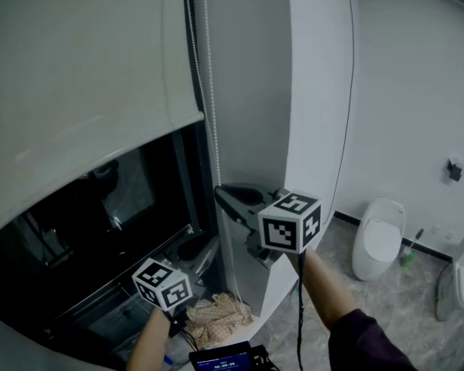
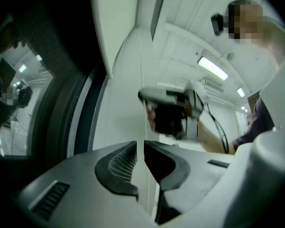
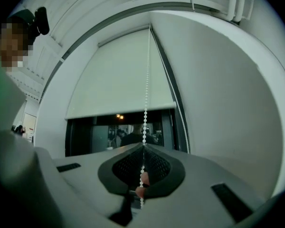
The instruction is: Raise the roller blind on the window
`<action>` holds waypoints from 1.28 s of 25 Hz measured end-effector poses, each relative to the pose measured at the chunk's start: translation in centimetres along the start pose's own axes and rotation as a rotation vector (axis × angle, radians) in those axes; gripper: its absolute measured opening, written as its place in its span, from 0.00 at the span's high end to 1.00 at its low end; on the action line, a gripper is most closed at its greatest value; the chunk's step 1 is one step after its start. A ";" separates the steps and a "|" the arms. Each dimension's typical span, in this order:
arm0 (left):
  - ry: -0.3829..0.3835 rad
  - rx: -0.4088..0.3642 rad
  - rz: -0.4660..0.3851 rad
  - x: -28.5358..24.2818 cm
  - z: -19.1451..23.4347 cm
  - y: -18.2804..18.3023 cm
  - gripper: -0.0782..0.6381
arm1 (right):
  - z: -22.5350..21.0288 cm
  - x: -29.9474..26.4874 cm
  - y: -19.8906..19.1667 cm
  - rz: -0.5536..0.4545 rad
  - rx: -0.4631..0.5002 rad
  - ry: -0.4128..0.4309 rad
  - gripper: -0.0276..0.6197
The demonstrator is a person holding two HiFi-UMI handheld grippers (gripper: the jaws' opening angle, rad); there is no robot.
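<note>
The pale roller blind (image 1: pixel 77 68) (image 3: pixel 118 80) covers the upper part of the dark window (image 1: pixel 85 230). A white bead chain (image 1: pixel 210 91) (image 3: pixel 146 80) hangs along its right edge. My right gripper (image 1: pixel 220 194) (image 3: pixel 143 146) reaches left to the chain and is shut on it; the beads run through the seam between its pads. My left gripper (image 1: pixel 193 247) (image 2: pixel 143 144) sits lower, near the sill. Its jaws are all but together, with a thin pale strip in the slit; I cannot tell whether that is the chain. The blurred right gripper (image 2: pixel 171 108) shows above it.
A white column (image 1: pixel 317 91) stands right of the window. A crumpled cloth (image 1: pixel 220 315) and a small lit screen (image 1: pixel 220 358) lie below my hands. Two white toilets (image 1: pixel 377 238) (image 1: pixel 458 280) and a brush (image 1: pixel 408 250) stand on the grey floor at right.
</note>
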State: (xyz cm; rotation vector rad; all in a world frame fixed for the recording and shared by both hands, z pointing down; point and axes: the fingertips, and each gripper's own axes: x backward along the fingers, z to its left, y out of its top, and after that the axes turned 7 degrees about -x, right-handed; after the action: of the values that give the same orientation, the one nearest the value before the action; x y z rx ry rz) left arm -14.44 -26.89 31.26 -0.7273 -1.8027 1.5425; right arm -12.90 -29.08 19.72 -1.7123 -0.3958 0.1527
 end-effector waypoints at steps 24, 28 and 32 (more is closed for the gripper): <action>0.032 0.013 -0.131 -2.6 2.3 9.3 0.87 | -1.3 3.7 -16.1 0.317 0.026 -0.081 0.94; 0.019 0.035 -0.078 -2.4 2.2 6.0 0.87 | -1.7 4.5 -9.4 0.138 -0.105 -0.028 0.94; 0.009 0.052 -0.030 -2.3 1.3 2.9 0.87 | -1.3 3.7 -0.9 -0.018 -0.152 0.029 0.94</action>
State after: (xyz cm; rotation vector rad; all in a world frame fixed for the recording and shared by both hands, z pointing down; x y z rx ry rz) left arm -13.97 -29.03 27.96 -0.6789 -1.7521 1.5582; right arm -9.19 -28.87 21.26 -1.8584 -0.4091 0.0862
